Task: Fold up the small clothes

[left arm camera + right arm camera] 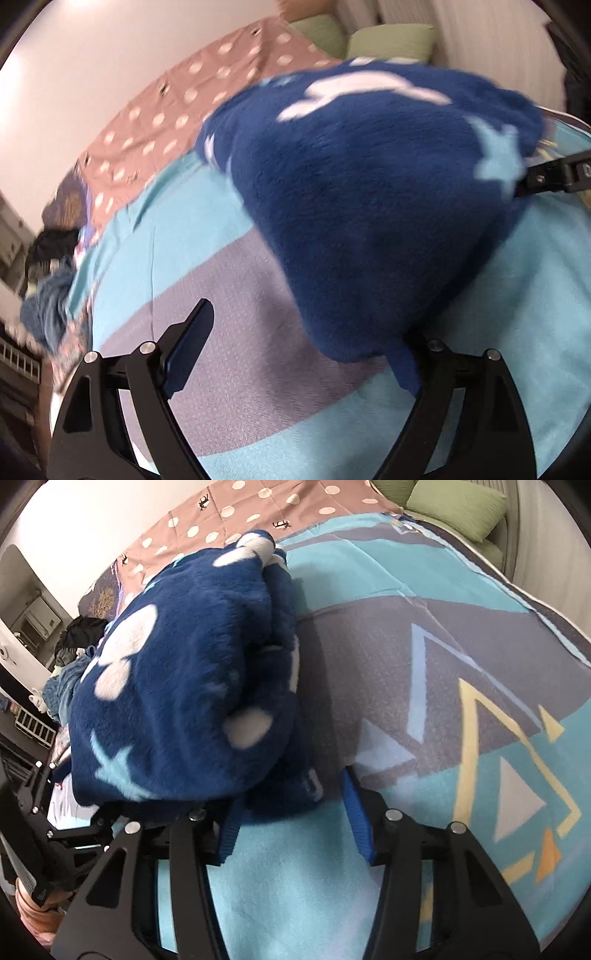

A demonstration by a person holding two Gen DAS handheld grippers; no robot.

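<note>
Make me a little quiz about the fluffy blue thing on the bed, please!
1. True or false: the fluffy blue garment has white spots on it.
2. What colour are the pillows at the far end of the bed? A red, B green, C black.
3. Fill in the gap: the jaws of the right hand-held gripper stand ____ (open or shut).

Key: 1 true. 2 B. 3 open.
</note>
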